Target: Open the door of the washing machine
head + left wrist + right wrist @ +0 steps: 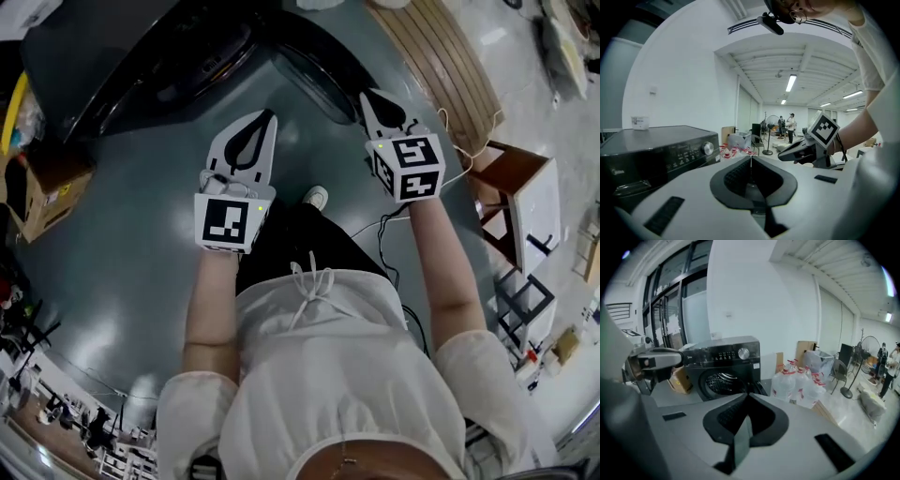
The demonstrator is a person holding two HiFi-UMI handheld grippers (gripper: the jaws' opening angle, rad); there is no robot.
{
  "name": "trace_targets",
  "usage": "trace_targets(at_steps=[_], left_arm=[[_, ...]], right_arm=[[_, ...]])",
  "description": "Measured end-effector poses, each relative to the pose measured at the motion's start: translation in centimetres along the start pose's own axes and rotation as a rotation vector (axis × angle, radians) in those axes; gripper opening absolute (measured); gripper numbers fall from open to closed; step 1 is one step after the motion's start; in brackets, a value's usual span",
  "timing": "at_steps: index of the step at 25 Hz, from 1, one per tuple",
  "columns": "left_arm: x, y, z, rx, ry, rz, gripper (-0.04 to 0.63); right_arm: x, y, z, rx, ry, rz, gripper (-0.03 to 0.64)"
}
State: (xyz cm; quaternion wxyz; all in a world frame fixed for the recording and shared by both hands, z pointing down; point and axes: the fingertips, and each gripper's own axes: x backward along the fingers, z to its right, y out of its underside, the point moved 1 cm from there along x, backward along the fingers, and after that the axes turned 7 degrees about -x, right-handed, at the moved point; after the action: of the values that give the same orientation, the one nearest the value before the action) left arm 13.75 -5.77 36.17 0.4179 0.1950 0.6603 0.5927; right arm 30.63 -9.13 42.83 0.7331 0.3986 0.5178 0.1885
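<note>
The dark washing machine (pixel 122 56) stands at the top left of the head view, its round door (pixel 323 75) swung open towards the right. The right gripper view shows the drum opening (pixel 717 380) uncovered below the control panel, with the open door (pixel 759 386) edge-on beside it. My left gripper (pixel 267 116) hangs in the air in front of the machine, jaws shut with nothing in them. My right gripper (pixel 371 97) is raised next to the open door, touching nothing, jaws shut and empty. The left gripper view has the machine (pixel 661 150) at its left and the right gripper (pixel 787 152) at its right.
Several large water jugs (pixel 797 383) stand right of the machine, a cardboard box (pixel 47 187) on its other side. A wooden pallet (pixel 441 56) and a brown stool (pixel 511 183) lie to my right, with a cable (pixel 384 234) on the floor. People (pixel 790 126) stand far down the hall.
</note>
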Motion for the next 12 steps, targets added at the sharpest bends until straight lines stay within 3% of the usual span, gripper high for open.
trace_targets(at_steps=[6,10,12], left_arm=[[7.7,-2.8,-6.6,0.024,-0.146,0.009,0.023],[13.1,-5.5,-11.5,0.012,-0.289,0.086,0.023],[15.9,-6.3,-13.4,0.006,-0.344,0.083,0.023]], right_arm=[[0.0,-8.1,-8.8,0.057,-0.142,0.123,0.008],[-0.3,-14.1,-14.7,0.113,-0.228,0.216,0.008],[-0.3,-16.4,-17.4,0.140,-0.265,0.254,0.008]])
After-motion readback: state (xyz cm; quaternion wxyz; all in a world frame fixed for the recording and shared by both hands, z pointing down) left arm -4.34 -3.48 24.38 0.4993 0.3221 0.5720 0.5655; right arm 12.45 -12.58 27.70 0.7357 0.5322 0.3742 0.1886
